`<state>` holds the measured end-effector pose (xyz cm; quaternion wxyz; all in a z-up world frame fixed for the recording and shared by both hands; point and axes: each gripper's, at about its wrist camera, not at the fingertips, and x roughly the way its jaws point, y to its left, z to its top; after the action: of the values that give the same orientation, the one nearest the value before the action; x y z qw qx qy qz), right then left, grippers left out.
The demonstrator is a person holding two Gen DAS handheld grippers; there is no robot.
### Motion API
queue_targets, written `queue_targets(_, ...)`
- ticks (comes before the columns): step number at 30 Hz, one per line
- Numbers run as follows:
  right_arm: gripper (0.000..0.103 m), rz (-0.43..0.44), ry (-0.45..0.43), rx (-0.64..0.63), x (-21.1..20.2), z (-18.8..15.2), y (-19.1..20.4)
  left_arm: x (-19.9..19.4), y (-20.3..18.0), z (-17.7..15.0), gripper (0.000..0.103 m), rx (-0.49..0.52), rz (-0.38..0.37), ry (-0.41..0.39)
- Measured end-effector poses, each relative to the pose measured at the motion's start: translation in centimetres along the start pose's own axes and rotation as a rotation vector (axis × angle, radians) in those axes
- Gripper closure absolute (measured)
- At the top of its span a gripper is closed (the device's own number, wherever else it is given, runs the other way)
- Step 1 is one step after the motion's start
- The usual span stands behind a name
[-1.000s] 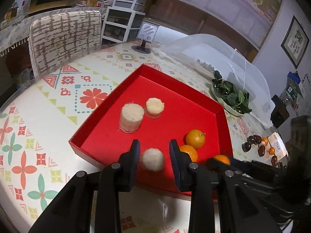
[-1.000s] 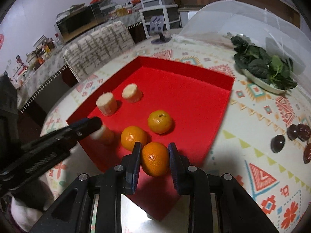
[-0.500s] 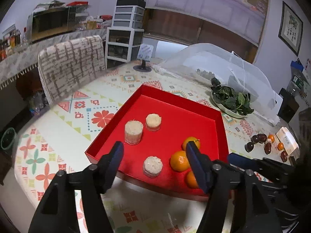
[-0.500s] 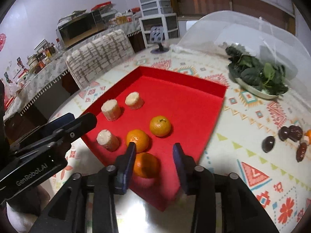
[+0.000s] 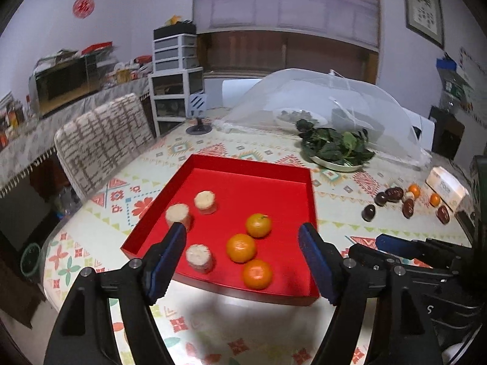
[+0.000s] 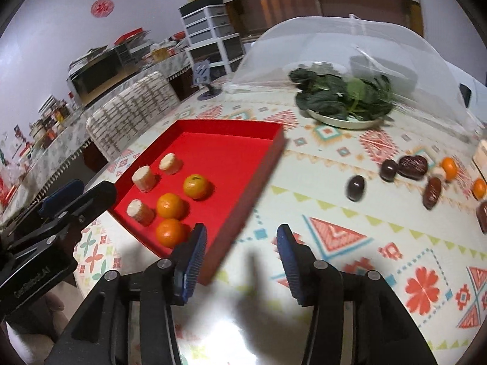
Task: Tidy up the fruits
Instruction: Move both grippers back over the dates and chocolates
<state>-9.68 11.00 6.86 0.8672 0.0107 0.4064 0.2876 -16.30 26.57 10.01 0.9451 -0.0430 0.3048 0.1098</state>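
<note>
A red tray (image 5: 249, 167) on the patterned table holds three banana pieces (image 5: 199, 257) and three oranges (image 5: 240, 247). My left gripper (image 5: 241, 231) hangs above and short of the tray's near edge; its jaws are opening and nothing is between them. My right gripper (image 6: 241, 231) is over the tablecloth just right of the tray (image 6: 231, 124), its jaws also opening with nothing between them. The nearest orange (image 6: 170, 232) lies in the tray left of the right gripper's left finger. Each gripper shows at the edge of the other's view.
Dark dates (image 6: 354, 187) and small oranges (image 6: 449, 167) lie loose on the table to the right, near a white box (image 5: 444, 185). A plate of greens (image 6: 344, 97) and a mesh food cover (image 5: 328, 100) stand behind. A padded chair (image 5: 100, 133) is at the left.
The left gripper let go of a banana piece and the right let go of an orange, both inside the tray. Both then pulled back and up, and the right swung rightward.
</note>
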Motion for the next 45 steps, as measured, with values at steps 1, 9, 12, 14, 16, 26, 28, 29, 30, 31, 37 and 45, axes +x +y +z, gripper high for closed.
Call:
queue_targets(1,0.048,-0.002,-0.004,0.007,-0.3,-0.2,-0.4,-0.1,-0.4,0.0,0.027,0.009,-0.003,0.002)
queue_targets(9,0.047,-0.031,-0.026,0.079,-2.4,-1.7,-4.9,-0.4,-4.3,-0.1,0.027,0.076,-0.029,0.013)
queue_targets(12,0.047,-0.045,-0.031,0.123,-3.3,-2.3,-7.2,-0.4,-5.8,-0.1,0.027,0.105,-0.037,0.022)
queue_targets(14,0.047,-0.054,-0.037,0.145,-3.9,-2.6,-8.5,-0.3,-6.7,-0.2,0.026,0.123,-0.041,0.027)
queue_targets(16,0.047,-0.066,-0.046,0.178,-4.6,-2.9,-10.4,-0.2,-7.8,-0.2,0.026,0.140,-0.044,0.032)
queue_targets(26,0.044,-0.142,-0.090,0.285,-8.2,-4.1,-17.8,0.8,-12.6,-0.6,0.026,0.213,-0.069,0.066)
queue_targets(28,0.043,-0.155,-0.098,0.304,-8.8,-4.4,-19.2,1.1,-13.5,-0.7,0.026,0.227,-0.077,0.074)
queue_targets(29,0.043,-0.161,-0.101,0.314,-9.1,-4.6,-19.9,1.2,-14.0,-0.8,0.026,0.233,-0.080,0.078)
queue_targets(30,0.043,-0.167,-0.104,0.327,-9.4,-4.7,-20.7,1.3,-14.4,-0.8,0.026,0.239,-0.083,0.080)
queue_targets(31,0.043,-0.170,-0.105,0.335,-9.6,-4.9,-21.1,1.4,-14.7,-0.9,0.026,0.245,-0.086,0.083)
queue_targets(37,0.043,-0.190,-0.103,0.381,-10.1,-5.7,-24.2,2.4,-16.6,-1.1,0.025,0.271,-0.096,0.106)
queue_targets(45,0.043,-0.220,-0.118,0.425,-10.8,-5.7,-27.2,4.4,-17.0,-0.7,0.025,0.248,-0.142,0.158)
